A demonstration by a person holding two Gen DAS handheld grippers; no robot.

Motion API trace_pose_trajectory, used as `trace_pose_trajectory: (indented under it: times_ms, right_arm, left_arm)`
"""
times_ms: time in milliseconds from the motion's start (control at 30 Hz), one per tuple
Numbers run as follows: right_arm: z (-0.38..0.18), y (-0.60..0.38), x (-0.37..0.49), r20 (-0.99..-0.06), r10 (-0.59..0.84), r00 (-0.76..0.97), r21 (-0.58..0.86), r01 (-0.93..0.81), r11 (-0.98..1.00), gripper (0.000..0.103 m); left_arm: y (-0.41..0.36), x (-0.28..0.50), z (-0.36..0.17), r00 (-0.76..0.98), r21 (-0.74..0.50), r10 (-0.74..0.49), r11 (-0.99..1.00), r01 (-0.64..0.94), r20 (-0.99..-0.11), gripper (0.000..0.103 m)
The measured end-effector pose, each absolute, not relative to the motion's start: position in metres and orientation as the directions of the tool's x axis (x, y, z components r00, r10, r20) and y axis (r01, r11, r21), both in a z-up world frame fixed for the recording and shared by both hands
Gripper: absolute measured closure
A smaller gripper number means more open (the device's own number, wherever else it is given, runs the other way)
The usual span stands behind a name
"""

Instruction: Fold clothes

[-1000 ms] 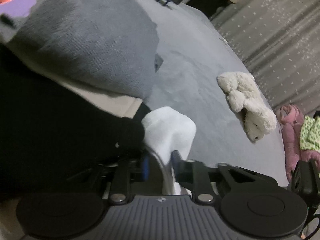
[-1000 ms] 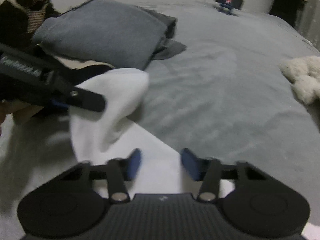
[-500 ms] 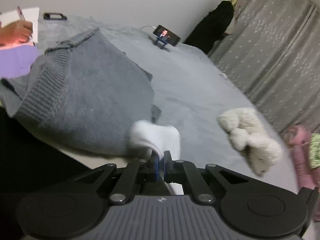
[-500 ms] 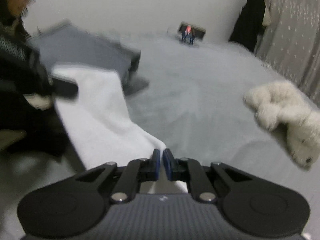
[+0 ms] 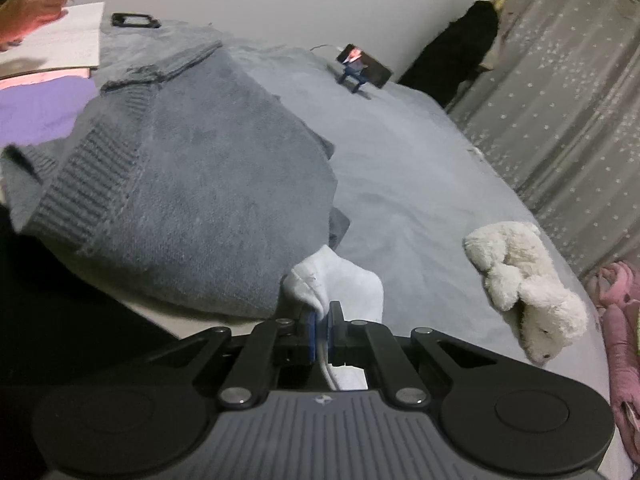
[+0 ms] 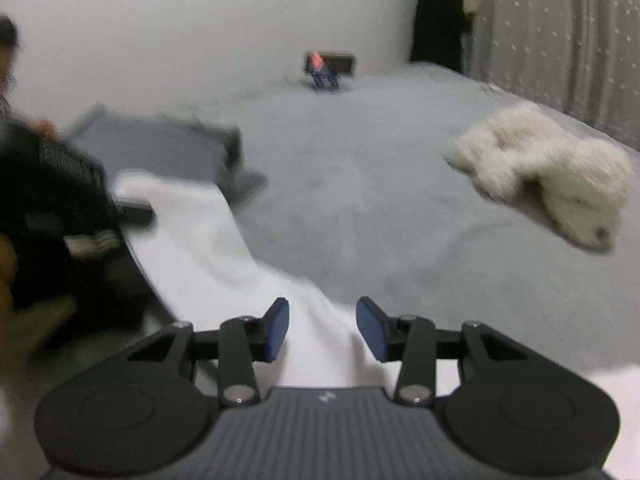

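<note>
A white garment (image 5: 344,284) lies on the grey bed, stretched between both grippers. In the left wrist view my left gripper (image 5: 322,328) is shut on a bunched edge of it, next to the folded grey sweater (image 5: 192,184). Seen from the right wrist, the white garment (image 6: 200,240) runs as a band from the left gripper's dark tip (image 6: 132,212) down to my right gripper (image 6: 322,330). The right gripper's jaws are opening; the cloth lies between the blue pads (image 6: 278,328) without being pressed.
A white plush toy (image 5: 524,284) (image 6: 552,184) lies on the bed (image 5: 400,184) to the right. A phone on a stand (image 5: 360,64) sits at the far edge. A hand with a pen (image 5: 36,4) writes on paper at top left. Curtains (image 5: 560,100) hang at right.
The left gripper has closed on the white garment's edge and tilted up. The right gripper closed on the cloth, then opened again, and its view swung upward.
</note>
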State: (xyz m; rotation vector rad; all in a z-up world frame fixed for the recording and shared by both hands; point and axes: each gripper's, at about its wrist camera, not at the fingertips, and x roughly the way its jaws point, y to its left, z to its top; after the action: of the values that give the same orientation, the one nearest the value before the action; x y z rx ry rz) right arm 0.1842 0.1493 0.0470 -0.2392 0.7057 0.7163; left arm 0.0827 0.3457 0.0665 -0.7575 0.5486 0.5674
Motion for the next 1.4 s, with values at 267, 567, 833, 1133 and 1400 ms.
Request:
trace_pose_trajectory:
  times_ms: [267,567,833,1133,1400]
  right_arm:
    - [0.032,0.132,0.173,-0.690,0.474,0.547,0.054,-0.614,0.787,0.064]
    - [0.033,0.088,0.158,-0.693,0.385,0.610,0.110,-0.438,0.892,0.062]
    - [0.034,0.074,0.143,-0.667,0.396,0.631,0.146,-0.411,0.900,0.062]
    - [0.026,0.066,0.132,-0.655,0.438,0.616,0.212,-0.407,0.889,0.059]
    - [0.030,0.056,0.115,-0.630,0.466,0.622,0.256,-0.400,0.880,0.059]
  left_arm:
    - [0.356,0.088,0.054,0.683,-0.495,0.232,0.536,-0.684,-0.693,0.099]
    - [0.351,0.092,0.054,0.676,-0.479,0.251,0.542,-0.691,-0.693,0.099]
    - [0.355,0.090,0.055,0.689,-0.503,0.246,0.526,-0.686,-0.682,0.100]
    - [0.353,0.092,0.059,0.690,-0.488,0.265,0.542,-0.684,-0.673,0.100]
    - [0.355,0.092,0.060,0.698,-0.504,0.260,0.533,-0.680,-0.667,0.100]
